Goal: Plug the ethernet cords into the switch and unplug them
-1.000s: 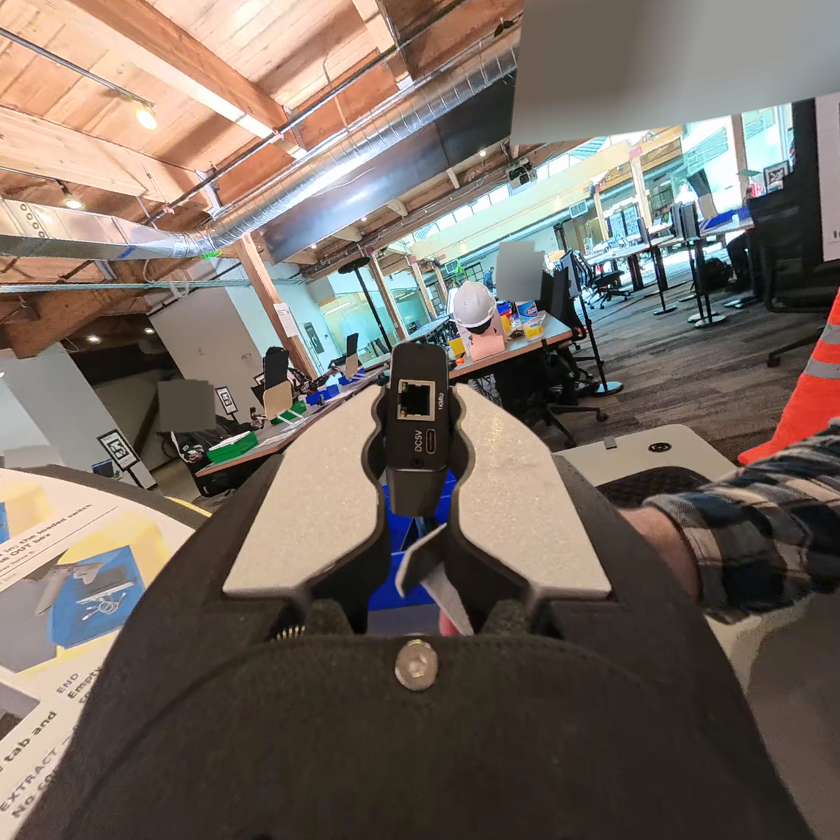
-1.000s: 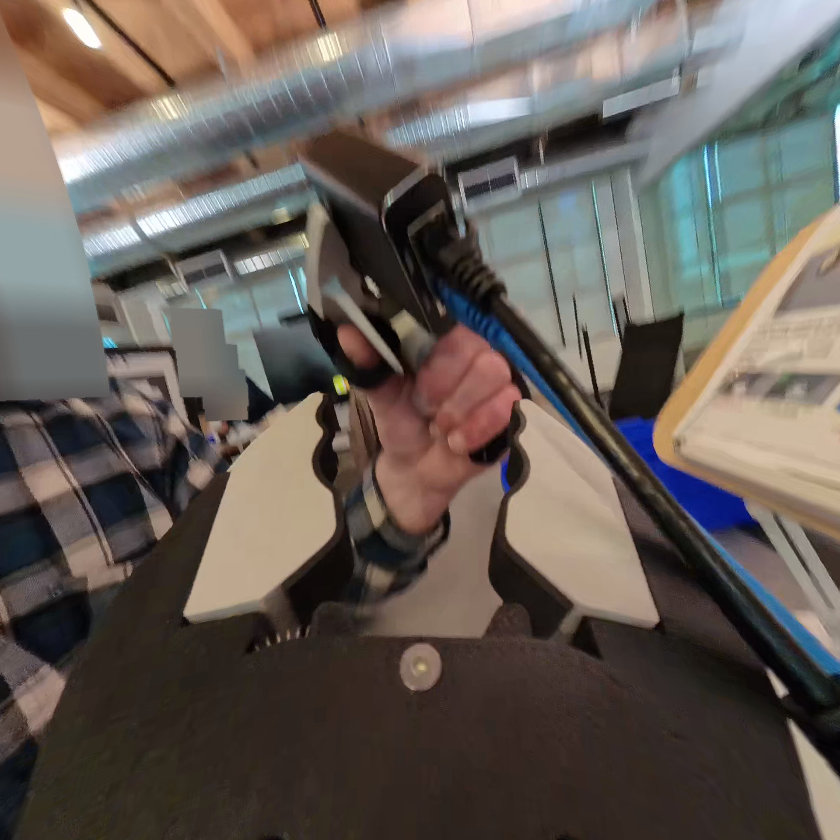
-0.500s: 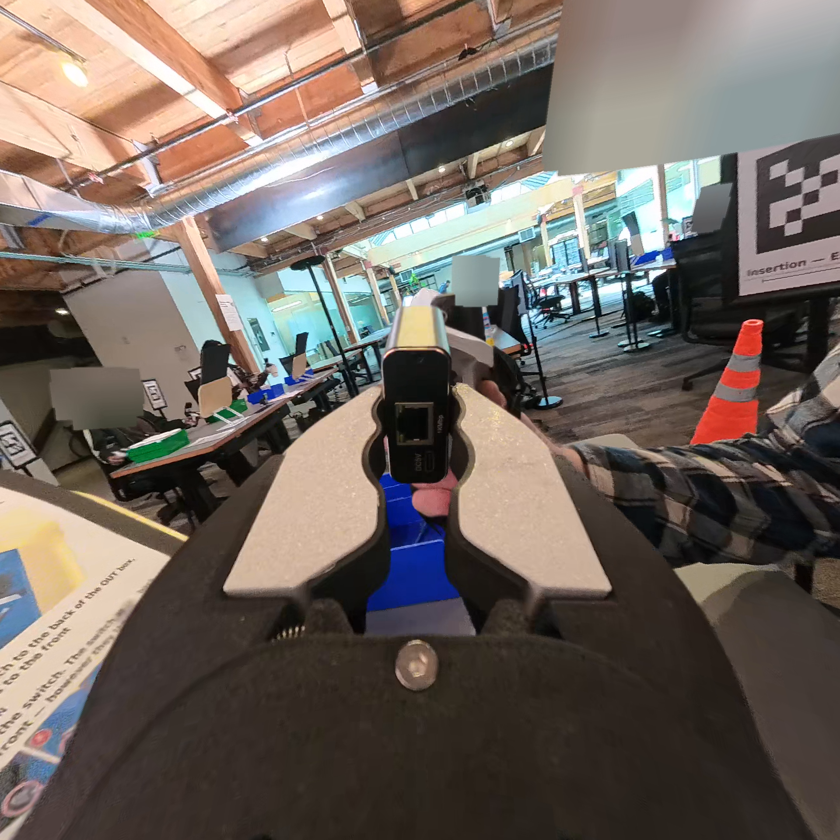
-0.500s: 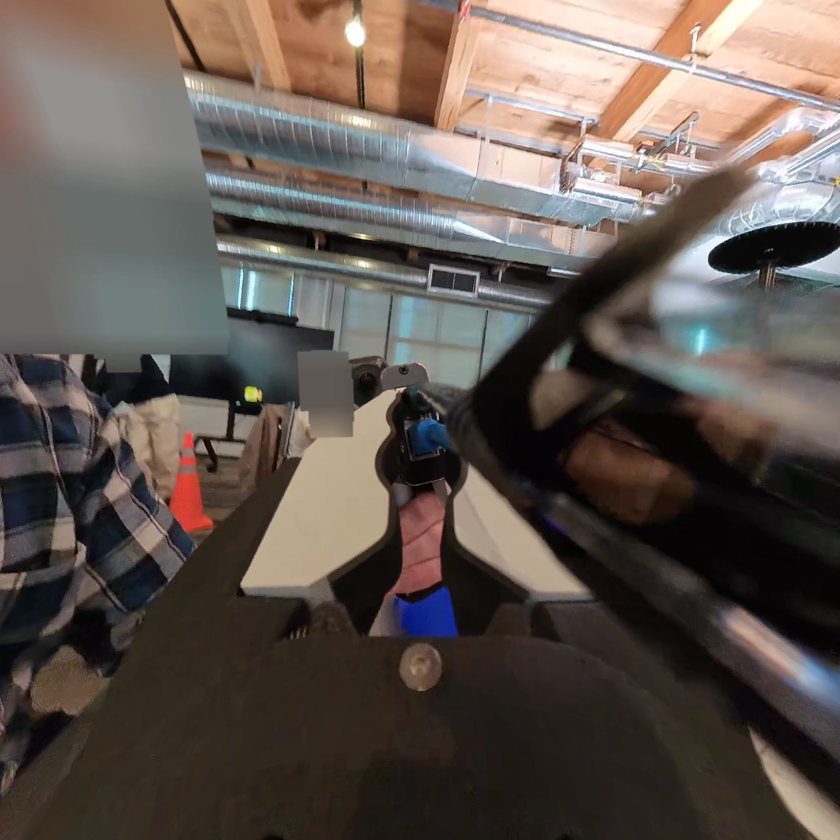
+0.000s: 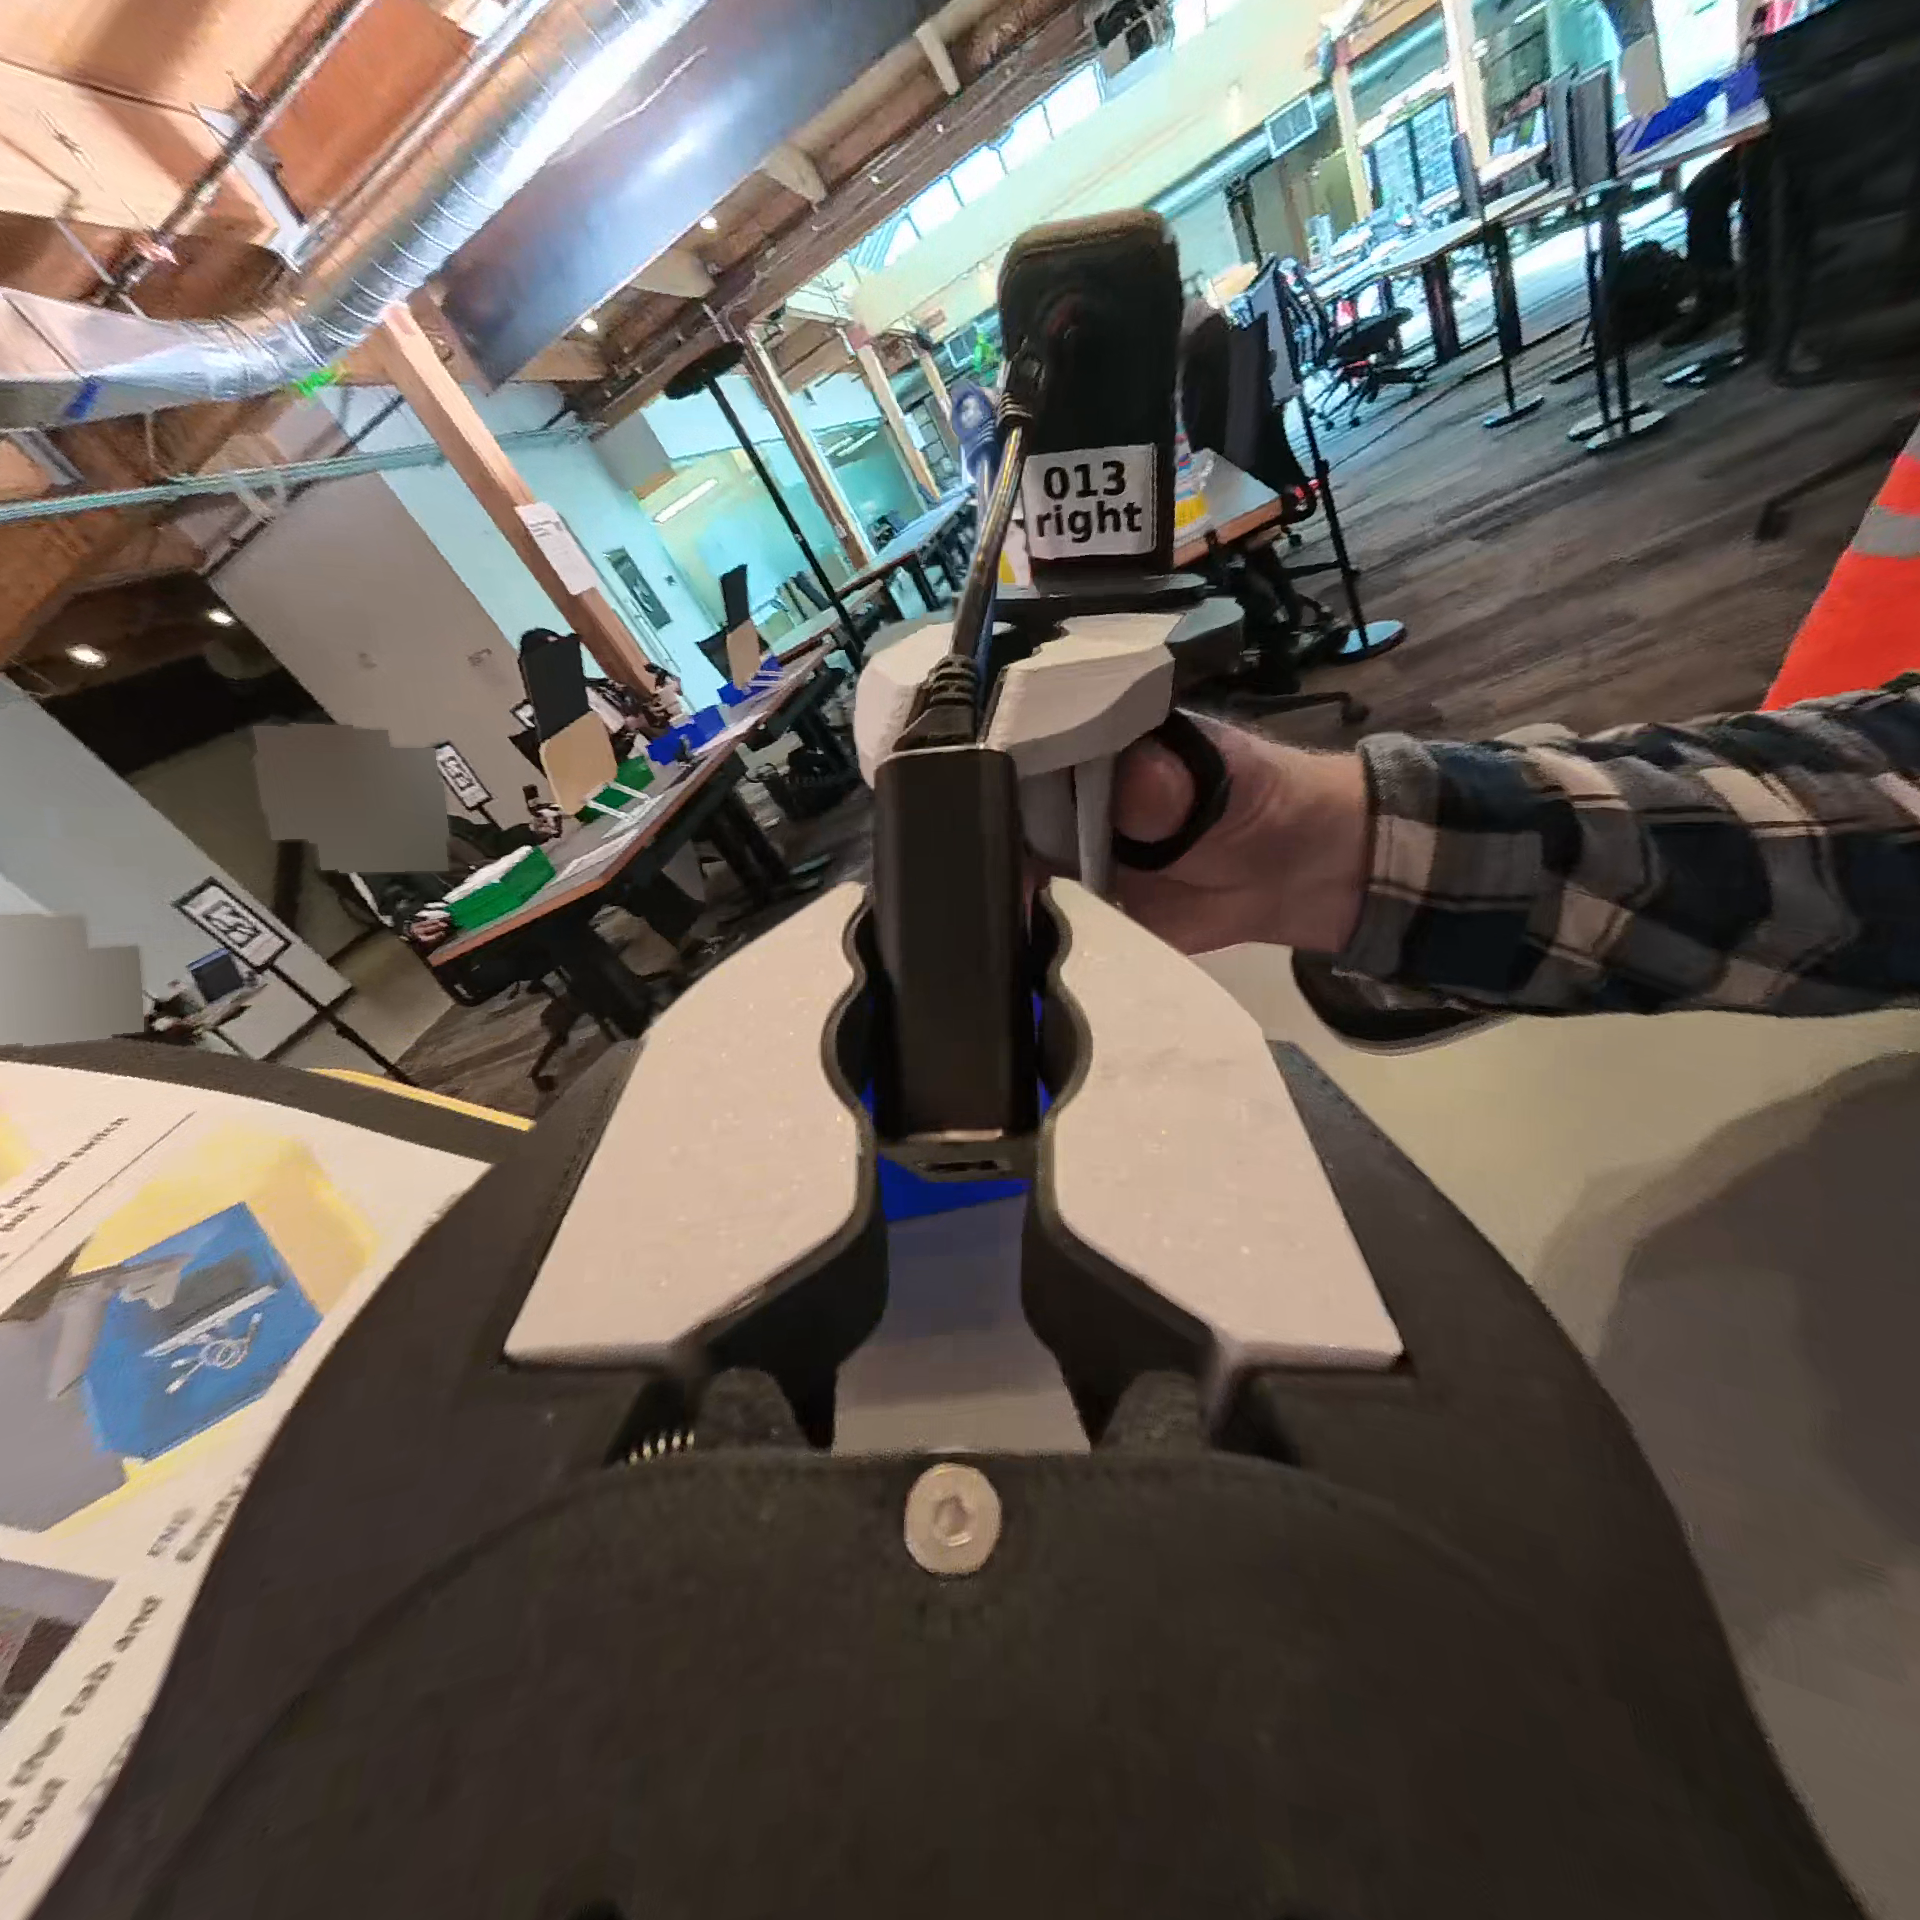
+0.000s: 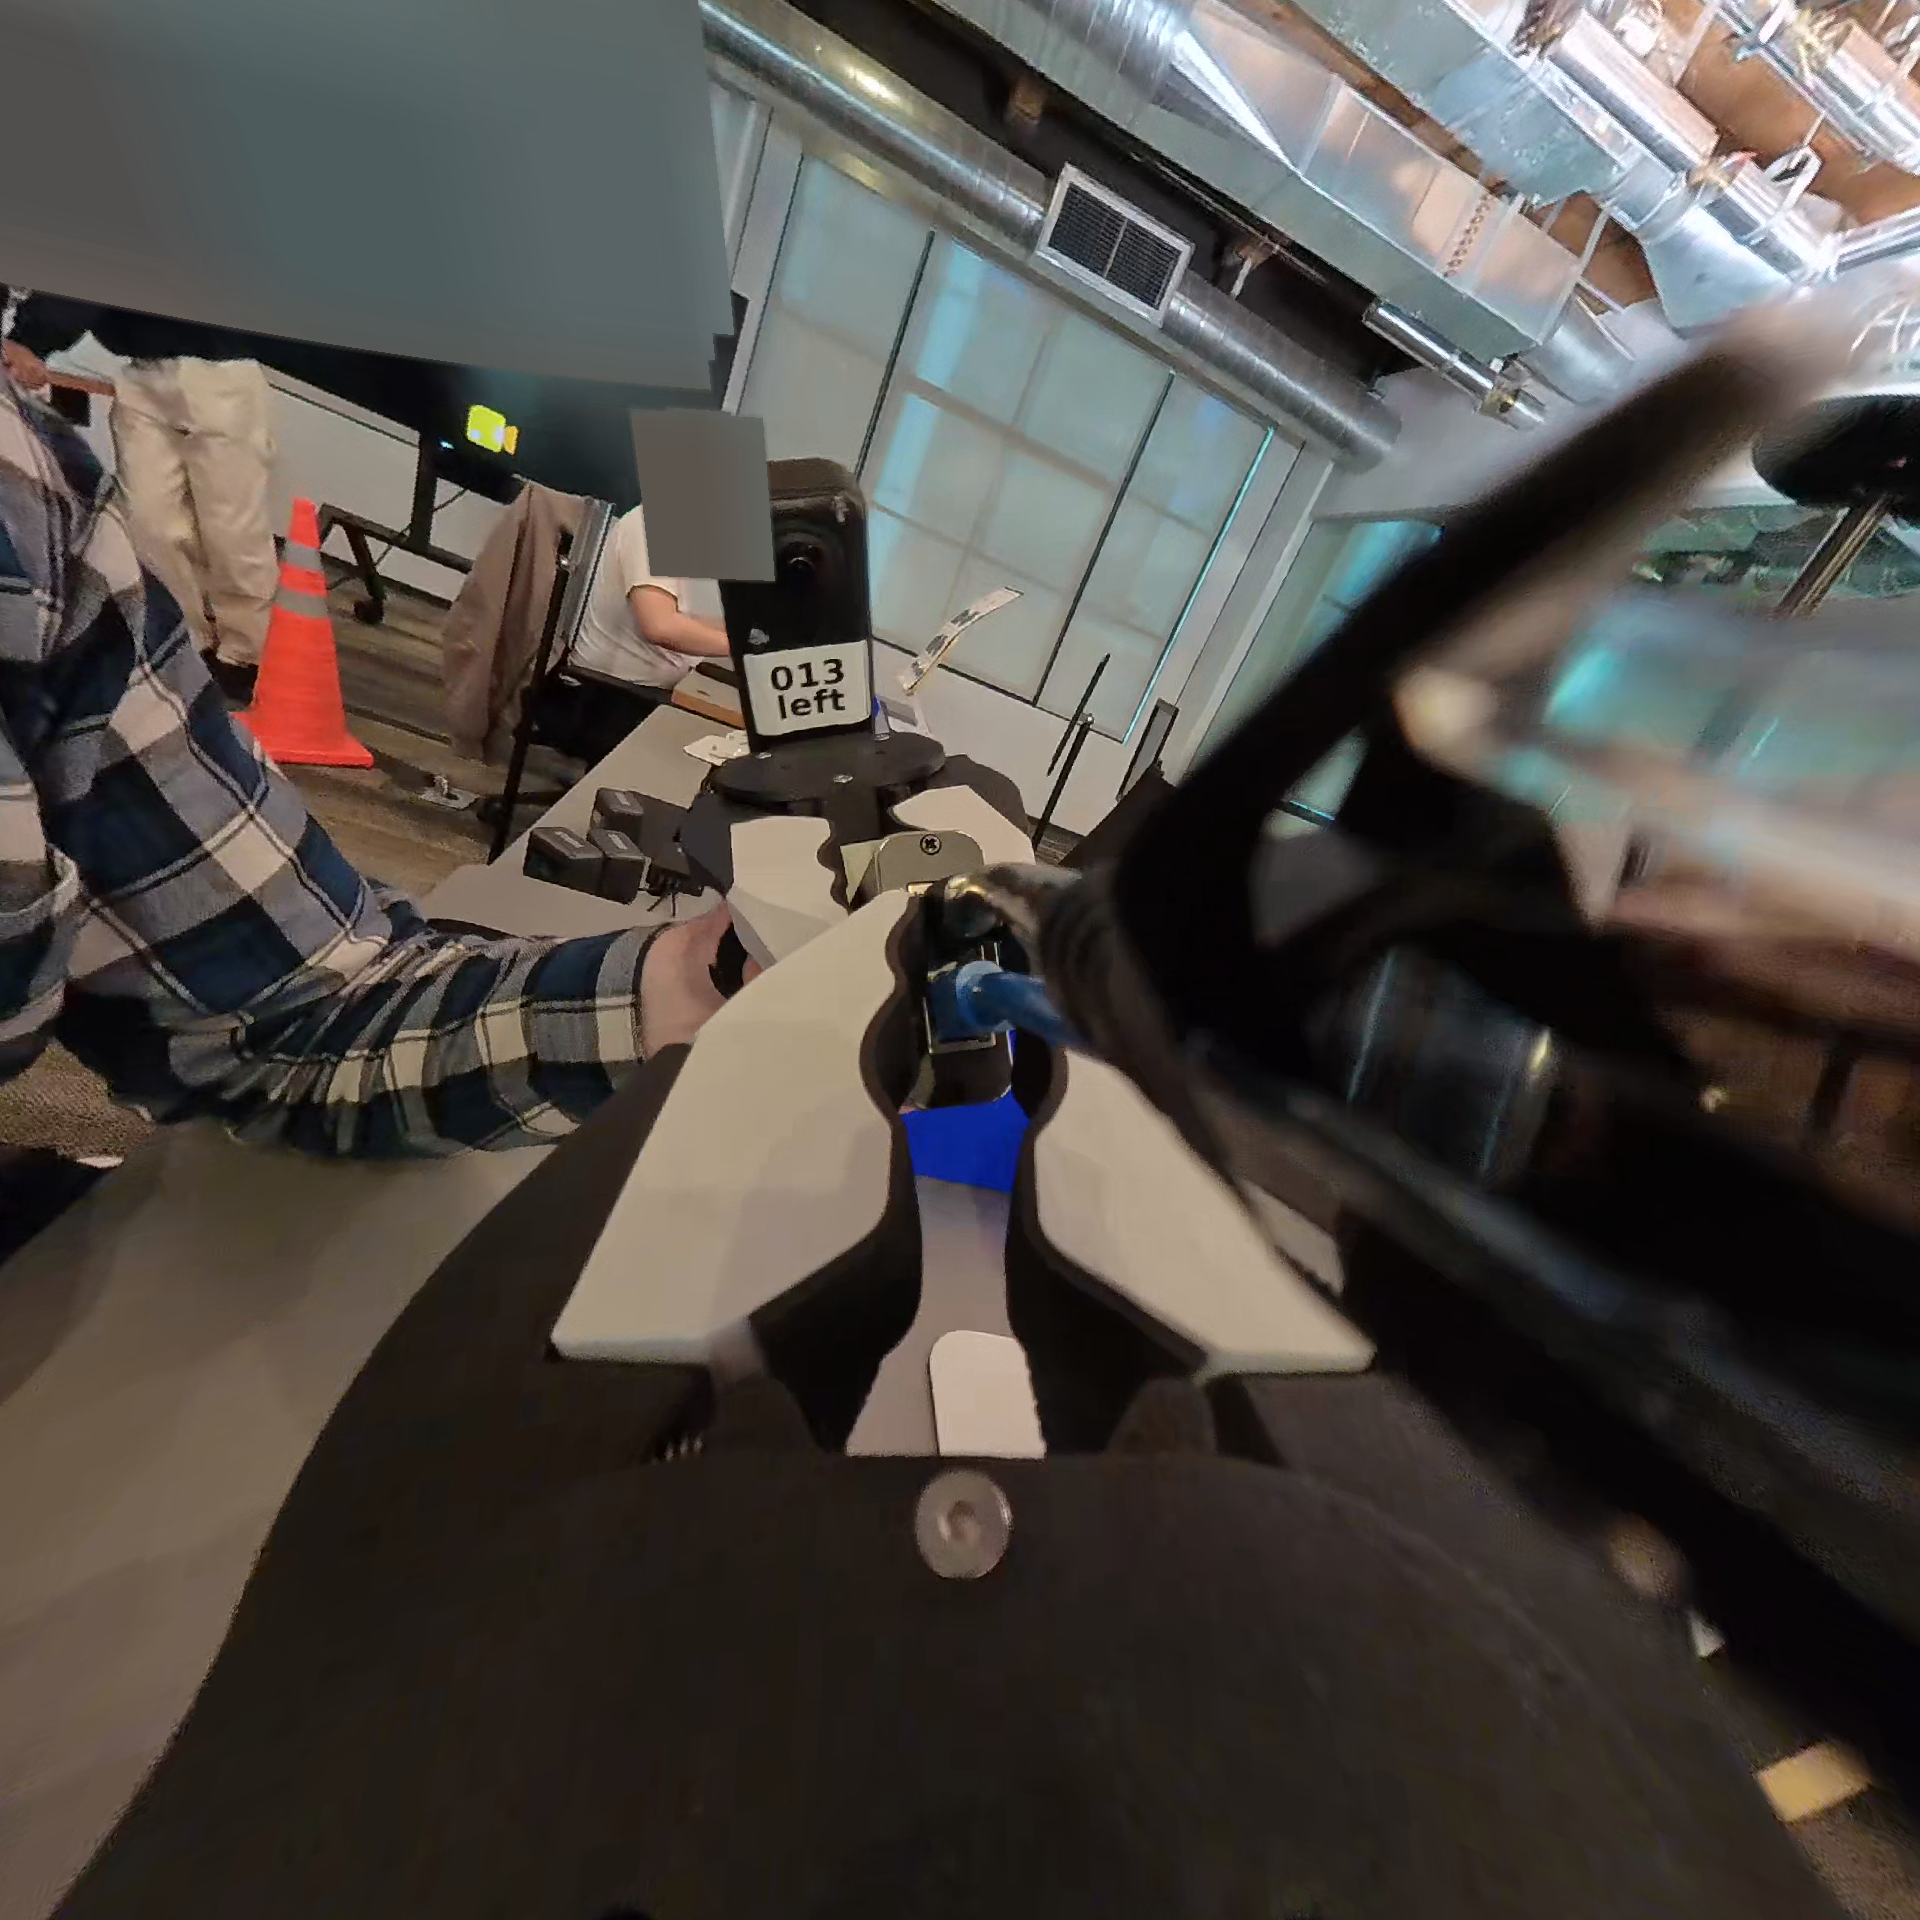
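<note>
Switch [image 5: 940,935], black, clamped in left tool [image 5: 948,997]; white printed label on right tool [image 5: 940,696].

Black cable [image 6: 1455,1039] crowds right tongs [image 6: 961,977]

A blurred black shape [image 6: 1558,935], perhaps a cord, hides the right side.

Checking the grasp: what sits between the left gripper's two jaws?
The black switch, clamped upright between the jaws of the left gripper, seen in the left wrist view.
</note>
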Demonstrator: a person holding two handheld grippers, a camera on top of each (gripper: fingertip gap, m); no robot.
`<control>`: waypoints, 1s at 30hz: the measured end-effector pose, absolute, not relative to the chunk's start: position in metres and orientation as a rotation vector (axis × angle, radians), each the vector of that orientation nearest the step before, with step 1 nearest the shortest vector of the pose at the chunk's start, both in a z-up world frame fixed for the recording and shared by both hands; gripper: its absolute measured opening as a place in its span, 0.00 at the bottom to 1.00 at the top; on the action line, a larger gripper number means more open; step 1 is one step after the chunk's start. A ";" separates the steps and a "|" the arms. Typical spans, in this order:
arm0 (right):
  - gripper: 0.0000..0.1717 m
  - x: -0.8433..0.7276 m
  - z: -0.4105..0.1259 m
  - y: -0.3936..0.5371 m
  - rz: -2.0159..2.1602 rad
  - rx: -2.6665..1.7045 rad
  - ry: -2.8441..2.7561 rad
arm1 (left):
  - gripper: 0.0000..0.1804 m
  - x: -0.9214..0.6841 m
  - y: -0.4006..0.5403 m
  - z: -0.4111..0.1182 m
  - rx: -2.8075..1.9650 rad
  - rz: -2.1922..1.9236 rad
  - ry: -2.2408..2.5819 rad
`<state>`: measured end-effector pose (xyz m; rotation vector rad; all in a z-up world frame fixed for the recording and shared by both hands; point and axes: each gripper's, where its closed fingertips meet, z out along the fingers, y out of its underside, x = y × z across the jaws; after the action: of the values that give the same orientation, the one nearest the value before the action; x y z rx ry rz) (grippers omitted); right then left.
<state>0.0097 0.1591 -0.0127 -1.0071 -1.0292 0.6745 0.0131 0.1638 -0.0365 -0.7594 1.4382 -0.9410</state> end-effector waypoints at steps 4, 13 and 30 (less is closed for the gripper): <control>0.27 0.018 -0.014 0.167 0.652 -1.104 -0.998 | 0.15 0.007 0.171 -0.032 -0.737 -0.846 1.415; 0.12 0.062 -0.090 0.119 0.528 -1.361 -1.166 | 0.14 -0.011 0.182 -0.026 -0.634 -0.626 1.454; 0.34 0.002 -0.058 0.152 0.133 -1.275 -1.217 | 0.15 -0.024 0.137 -0.017 -0.507 -0.862 1.533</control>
<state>0.0024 0.1518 -0.0579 -1.2755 -1.2172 0.1327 -0.0240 0.1370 -0.0167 -0.5071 1.5329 -0.8622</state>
